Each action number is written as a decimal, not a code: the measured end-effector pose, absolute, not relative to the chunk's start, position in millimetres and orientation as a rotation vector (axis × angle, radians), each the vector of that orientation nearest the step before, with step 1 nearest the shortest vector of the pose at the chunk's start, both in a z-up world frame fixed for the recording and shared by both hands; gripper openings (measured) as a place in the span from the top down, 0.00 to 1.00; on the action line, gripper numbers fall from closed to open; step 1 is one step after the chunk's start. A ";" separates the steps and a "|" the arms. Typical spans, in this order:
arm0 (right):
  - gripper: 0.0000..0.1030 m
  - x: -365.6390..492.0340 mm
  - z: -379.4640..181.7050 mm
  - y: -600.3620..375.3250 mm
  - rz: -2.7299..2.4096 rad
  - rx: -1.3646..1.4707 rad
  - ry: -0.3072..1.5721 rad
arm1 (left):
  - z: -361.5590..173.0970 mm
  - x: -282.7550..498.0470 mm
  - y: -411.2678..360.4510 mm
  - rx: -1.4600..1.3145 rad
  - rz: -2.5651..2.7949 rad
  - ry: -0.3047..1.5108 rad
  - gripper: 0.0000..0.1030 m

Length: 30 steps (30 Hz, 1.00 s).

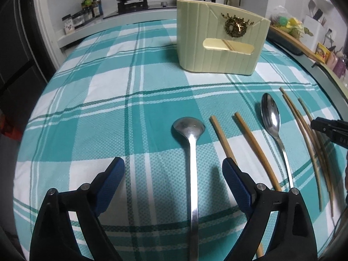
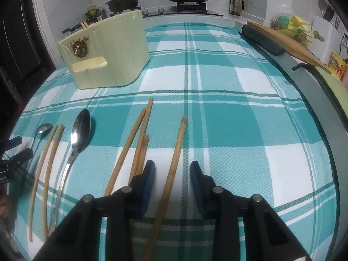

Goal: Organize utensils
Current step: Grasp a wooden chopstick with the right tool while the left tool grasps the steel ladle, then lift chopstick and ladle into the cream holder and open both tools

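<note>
Utensils lie in a row on the checked cloth [image 1: 108, 87], short of the cream holder [image 1: 219, 43] ahead. The left gripper [image 1: 174, 169] hangs wide open astride the ladle handle [image 1: 193, 184]; the right gripper [image 2: 173, 174], jaws narrower but open, straddles a lone chopstick [image 2: 174, 163]. This looks like the pickup step: each must next lower and close.
</note>
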State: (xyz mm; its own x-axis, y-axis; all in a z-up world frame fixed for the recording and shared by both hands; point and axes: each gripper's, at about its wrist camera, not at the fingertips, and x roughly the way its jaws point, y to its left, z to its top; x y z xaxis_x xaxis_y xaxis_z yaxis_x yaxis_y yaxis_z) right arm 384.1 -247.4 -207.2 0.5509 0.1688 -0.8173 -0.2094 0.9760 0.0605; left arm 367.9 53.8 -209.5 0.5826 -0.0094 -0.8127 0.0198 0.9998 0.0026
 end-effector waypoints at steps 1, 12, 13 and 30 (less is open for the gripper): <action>0.68 386.2 -208.3 -247.8 0.225 -0.050 0.966 | -211.3 372.1 54.5 0.010 -0.020 0.960 0.14; 0.78 422.4 -208.2 -230.1 0.237 -0.160 1.012 | -217.0 409.3 41.6 0.053 -0.067 1.027 0.60; 0.83 426.5 -208.3 -228.5 0.236 -0.166 1.014 | -215.9 411.9 39.9 0.060 -0.076 1.027 0.71; 0.93 422.2 -130.8 -234.6 0.320 -0.053 0.847 | -136.4 378.2 62.2 -0.083 -0.122 0.745 0.97</action>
State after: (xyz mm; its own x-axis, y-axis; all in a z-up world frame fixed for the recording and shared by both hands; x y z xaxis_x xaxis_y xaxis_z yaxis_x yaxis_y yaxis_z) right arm 422.2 -234.6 -130.8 0.6175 0.2571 -0.7433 -0.2990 0.9508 0.0805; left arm 378.2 62.2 -136.4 0.7282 -0.1402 -0.6709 0.0812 0.9896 -0.1186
